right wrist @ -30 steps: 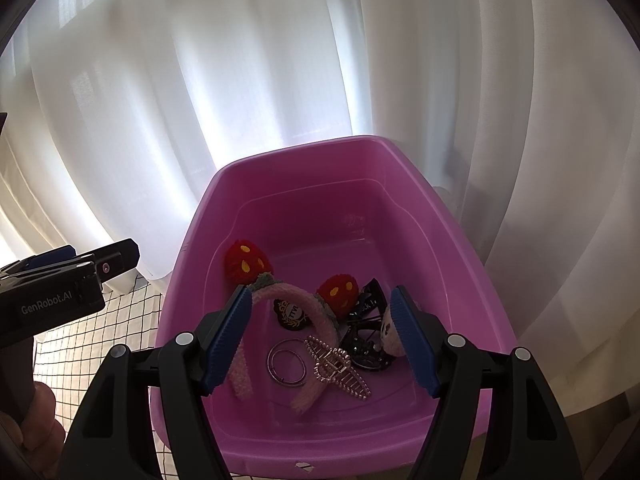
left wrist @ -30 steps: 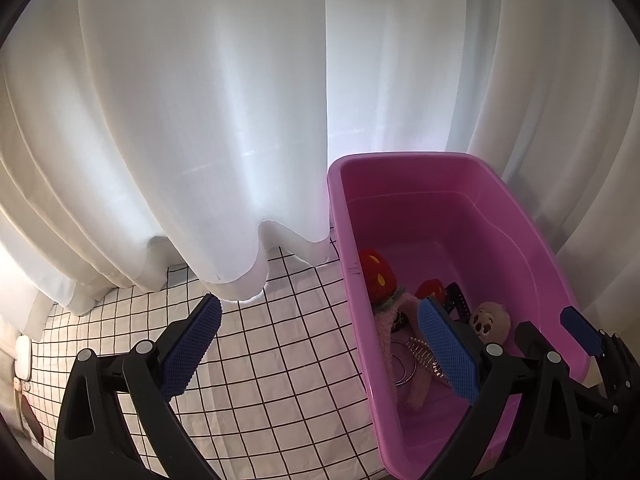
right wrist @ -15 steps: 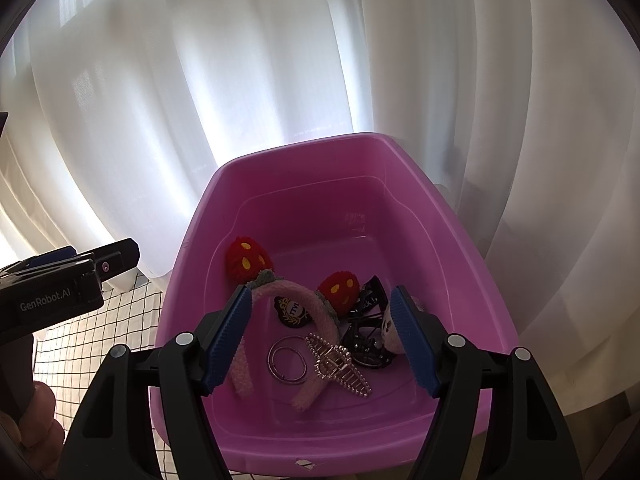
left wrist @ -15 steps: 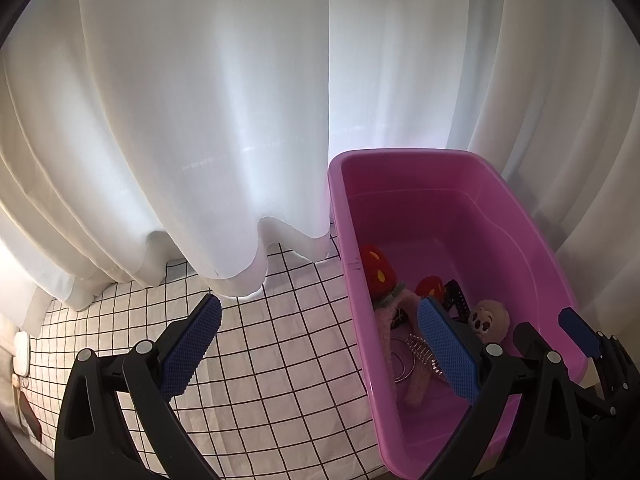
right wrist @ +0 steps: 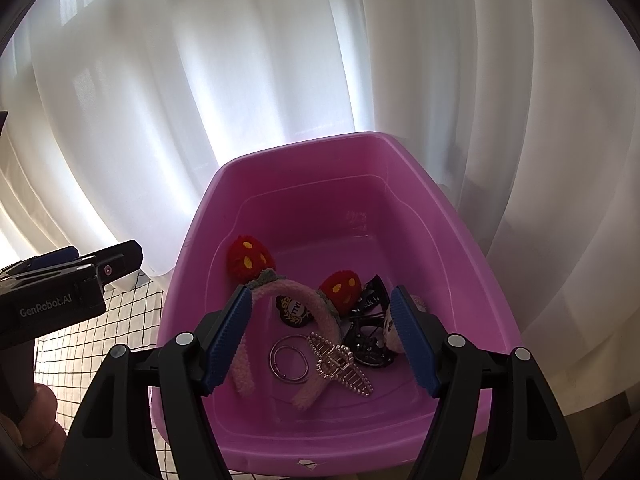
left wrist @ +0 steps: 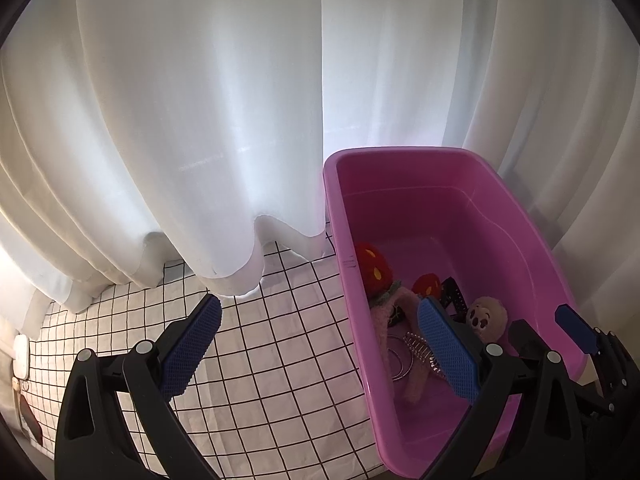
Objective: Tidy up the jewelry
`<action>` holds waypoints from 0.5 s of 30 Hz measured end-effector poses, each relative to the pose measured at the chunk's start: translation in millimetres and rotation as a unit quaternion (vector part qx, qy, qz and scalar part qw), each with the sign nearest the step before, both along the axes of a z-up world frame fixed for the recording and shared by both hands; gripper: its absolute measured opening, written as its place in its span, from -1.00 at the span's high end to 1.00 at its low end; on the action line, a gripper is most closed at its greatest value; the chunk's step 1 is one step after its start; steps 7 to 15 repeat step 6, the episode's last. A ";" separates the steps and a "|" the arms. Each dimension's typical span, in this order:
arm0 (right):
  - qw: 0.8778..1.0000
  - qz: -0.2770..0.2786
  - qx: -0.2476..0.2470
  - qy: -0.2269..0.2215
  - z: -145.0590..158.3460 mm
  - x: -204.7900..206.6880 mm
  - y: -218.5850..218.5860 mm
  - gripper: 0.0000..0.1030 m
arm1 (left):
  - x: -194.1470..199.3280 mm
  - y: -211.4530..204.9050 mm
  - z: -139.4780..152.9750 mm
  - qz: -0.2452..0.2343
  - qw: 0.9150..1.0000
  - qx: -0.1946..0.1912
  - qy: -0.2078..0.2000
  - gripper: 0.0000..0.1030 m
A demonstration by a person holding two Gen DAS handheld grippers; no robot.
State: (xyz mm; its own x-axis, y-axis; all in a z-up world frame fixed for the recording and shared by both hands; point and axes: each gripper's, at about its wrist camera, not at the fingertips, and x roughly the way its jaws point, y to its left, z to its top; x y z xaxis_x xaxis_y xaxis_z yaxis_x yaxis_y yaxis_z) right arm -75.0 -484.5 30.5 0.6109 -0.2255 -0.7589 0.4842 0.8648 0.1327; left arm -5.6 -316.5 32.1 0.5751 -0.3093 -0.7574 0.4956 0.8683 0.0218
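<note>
A pink plastic bin [right wrist: 404, 168] holds the accessories: a fluffy pink headband with two red strawberry pompoms [right wrist: 304, 300], a silver ring [right wrist: 289, 363], a rhinestone hair clip [right wrist: 340, 364], a black claw clip [right wrist: 370, 332] and a small plush face [right wrist: 390, 330]. My right gripper [right wrist: 322, 340] is open and empty above the bin's near end. My left gripper [left wrist: 320, 344] is open and empty, with one finger over the checked cloth and the other over the bin [left wrist: 400, 156]. The headband [left wrist: 384, 312] and plush face [left wrist: 486, 316] show there too.
A white cloth with a black grid [left wrist: 276, 344] covers the table left of the bin. White curtains [left wrist: 200, 100] hang close behind and drape onto the cloth. A small white object [left wrist: 21, 356] lies at the far left edge.
Both grippers have drawn back slightly from the bin and stayed open. The things in the bin have not moved.
</note>
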 end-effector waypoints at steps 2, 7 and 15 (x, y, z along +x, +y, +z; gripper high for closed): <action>1.000 0.000 -0.001 0.000 0.2 -0.1 0.3 -0.33 | 0.3 0.4 0.2 0.001 1.000 -0.001 0.001 -0.88; 1.000 0.000 0.000 0.000 0.1 -0.1 0.1 -0.33 | -1.5 0.1 1.9 0.001 1.000 0.002 -0.006 -0.88; 1.000 0.000 0.000 0.000 0.1 -0.1 0.1 -0.33 | -1.5 0.1 1.9 0.001 1.000 0.002 -0.006 -0.88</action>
